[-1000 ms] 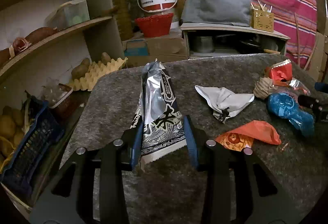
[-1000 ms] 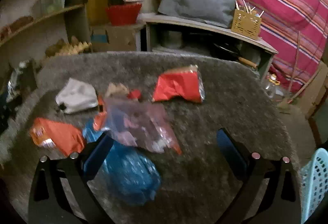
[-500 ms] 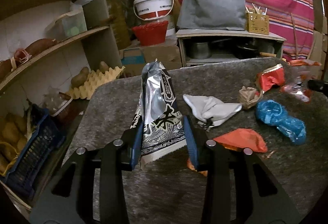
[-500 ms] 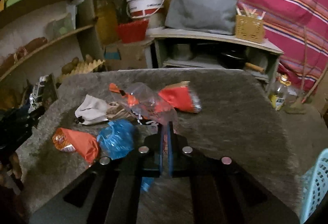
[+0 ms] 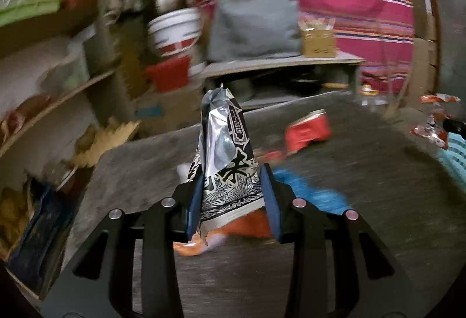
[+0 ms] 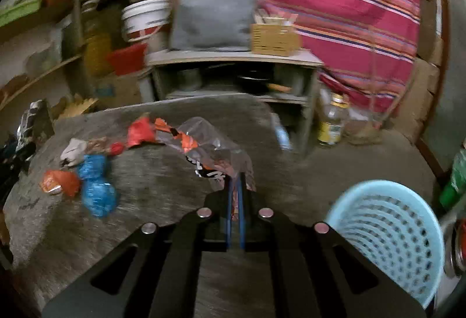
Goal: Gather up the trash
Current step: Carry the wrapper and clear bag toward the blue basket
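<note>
My left gripper (image 5: 233,195) is clamped on a black-and-silver snack bag (image 5: 225,155), which stands upright between the blue pads (image 5: 269,195) above the grey-covered bench (image 5: 364,172). Behind and below it lie a blue crumpled bag (image 5: 311,190), an orange wrapper (image 5: 244,227) and a red packet (image 5: 308,133) — all blurred in this view.

My right gripper (image 6: 235,201) is pinched tight on a clear plastic wrapper with orange print (image 6: 209,149); the wrapper trails up and to the left from the nearly touching fingers (image 6: 241,210), lifted off the bench (image 6: 160,187). Low on the right stands a light blue perforated basket (image 6: 387,230), just beside my gripper's right side. Left on the bench sit the blue crumpled bag (image 6: 97,190), the orange wrapper (image 6: 58,182), a white crumpled piece (image 6: 72,152) and red scraps (image 6: 139,133) — close together, well apart from the basket. A yellow-labelled bottle (image 6: 332,126) stands on the floor beyond the bench.
</note>
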`<state>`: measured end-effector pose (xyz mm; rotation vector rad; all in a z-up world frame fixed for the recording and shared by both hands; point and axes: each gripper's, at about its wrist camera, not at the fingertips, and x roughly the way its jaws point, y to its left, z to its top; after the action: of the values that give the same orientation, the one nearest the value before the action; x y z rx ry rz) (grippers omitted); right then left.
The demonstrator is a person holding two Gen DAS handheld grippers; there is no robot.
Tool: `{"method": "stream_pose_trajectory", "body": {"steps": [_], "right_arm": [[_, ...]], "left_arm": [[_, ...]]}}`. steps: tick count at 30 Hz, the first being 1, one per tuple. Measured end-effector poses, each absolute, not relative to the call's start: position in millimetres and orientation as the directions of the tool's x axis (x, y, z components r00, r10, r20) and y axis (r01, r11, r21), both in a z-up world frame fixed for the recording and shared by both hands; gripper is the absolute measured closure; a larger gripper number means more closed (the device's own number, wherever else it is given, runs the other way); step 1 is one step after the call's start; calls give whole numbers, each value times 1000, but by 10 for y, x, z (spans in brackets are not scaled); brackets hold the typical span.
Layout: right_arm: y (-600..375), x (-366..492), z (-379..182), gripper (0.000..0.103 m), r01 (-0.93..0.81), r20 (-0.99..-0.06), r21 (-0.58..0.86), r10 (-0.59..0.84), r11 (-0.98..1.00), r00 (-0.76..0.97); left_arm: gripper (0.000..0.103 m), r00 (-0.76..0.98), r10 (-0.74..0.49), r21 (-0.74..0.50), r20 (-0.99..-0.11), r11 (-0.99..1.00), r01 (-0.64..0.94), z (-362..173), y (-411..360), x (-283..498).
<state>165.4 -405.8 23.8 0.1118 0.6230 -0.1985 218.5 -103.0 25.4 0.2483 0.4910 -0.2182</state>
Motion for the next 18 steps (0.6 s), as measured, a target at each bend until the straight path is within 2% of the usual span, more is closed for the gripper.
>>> {"method": "stream_pose_trajectory", "body": {"steps": [9,18], "right_arm": [[-5242,866,161,99,439,-611,28,-332,898,719],[-5958,422,-119,99,531,-647,70,-367,845,668]], "left_arm": [[66,789,-379,139,-484,857,497,253,-2479,1691],[66,659,-531,69,-532,749,659,16,-3771,1261]]}}
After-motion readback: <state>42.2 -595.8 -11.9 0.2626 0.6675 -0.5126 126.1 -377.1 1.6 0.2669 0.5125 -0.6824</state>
